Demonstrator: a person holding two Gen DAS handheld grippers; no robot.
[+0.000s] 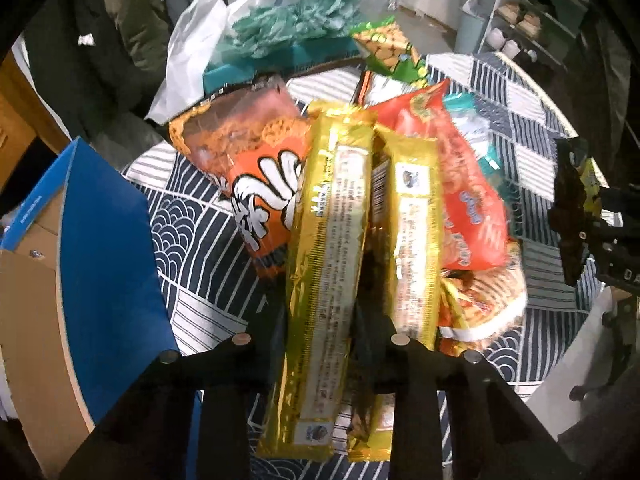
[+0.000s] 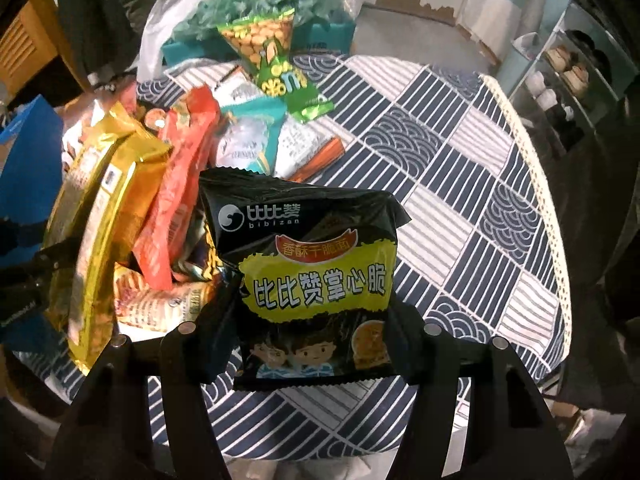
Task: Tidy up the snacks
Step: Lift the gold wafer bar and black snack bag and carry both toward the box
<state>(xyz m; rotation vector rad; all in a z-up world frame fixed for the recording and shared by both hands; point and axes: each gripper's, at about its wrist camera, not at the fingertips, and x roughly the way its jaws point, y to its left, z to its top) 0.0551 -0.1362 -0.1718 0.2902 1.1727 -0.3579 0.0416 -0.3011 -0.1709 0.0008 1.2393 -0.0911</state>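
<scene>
Snacks: gold packet (image 1: 324, 280) gripped in left tongs (image 1: 320, 344) | black-yellow packet (image 2: 312, 280) gripped in right tongs (image 2: 312, 332)

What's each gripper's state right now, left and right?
Left gripper: shut on the gold wafer pack.
Right gripper: shut on the black and yellow Bibizan noodle snack bag.

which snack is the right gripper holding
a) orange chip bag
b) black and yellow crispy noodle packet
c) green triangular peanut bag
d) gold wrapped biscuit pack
b: in the right wrist view the black and yellow packet sits between the right gripper fingers, held above the checked tablecloth, while the green triangular bag lies farther back.
</scene>
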